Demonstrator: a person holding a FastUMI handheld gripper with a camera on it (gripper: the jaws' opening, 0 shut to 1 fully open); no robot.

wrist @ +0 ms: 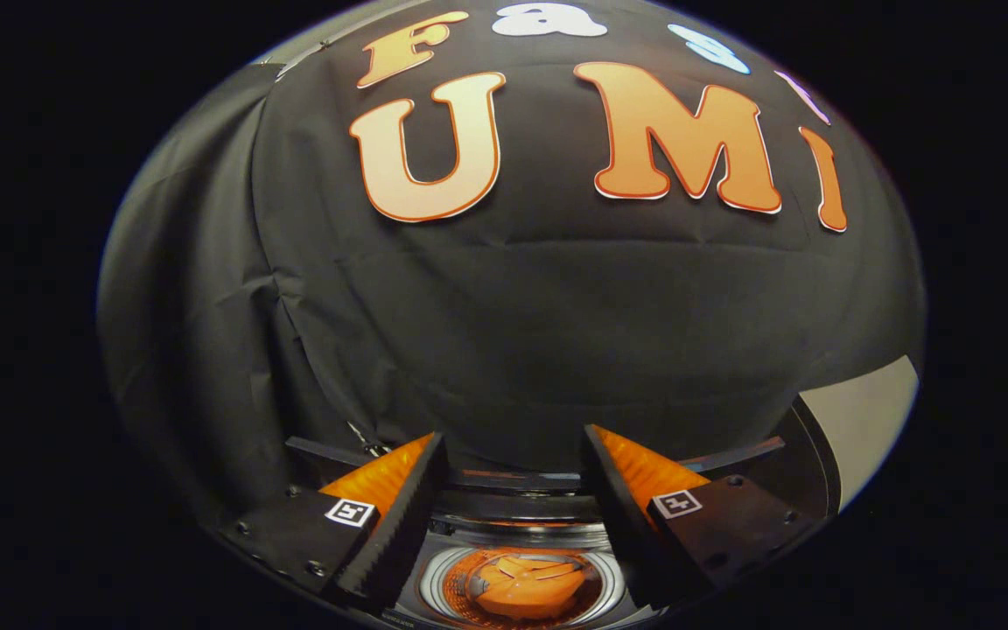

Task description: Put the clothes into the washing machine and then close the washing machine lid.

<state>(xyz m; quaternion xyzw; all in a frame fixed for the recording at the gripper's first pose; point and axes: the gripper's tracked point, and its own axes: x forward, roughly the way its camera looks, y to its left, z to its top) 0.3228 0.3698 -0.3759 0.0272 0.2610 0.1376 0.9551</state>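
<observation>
My gripper (513, 442) is open, with nothing between its two fingers. Below and between the fingers lies the washing machine's round drum opening (521, 584), seen from above. An orange garment (526, 588) lies inside the drum. The machine's dark top rim (513, 503) runs just behind the opening. The lid is not clearly visible.
The booth's black cloth wall (513, 332) stands close ahead, beyond the fingers. To the right, past the right finger, a pale grey panel (867, 420) shows beside a dark curved edge.
</observation>
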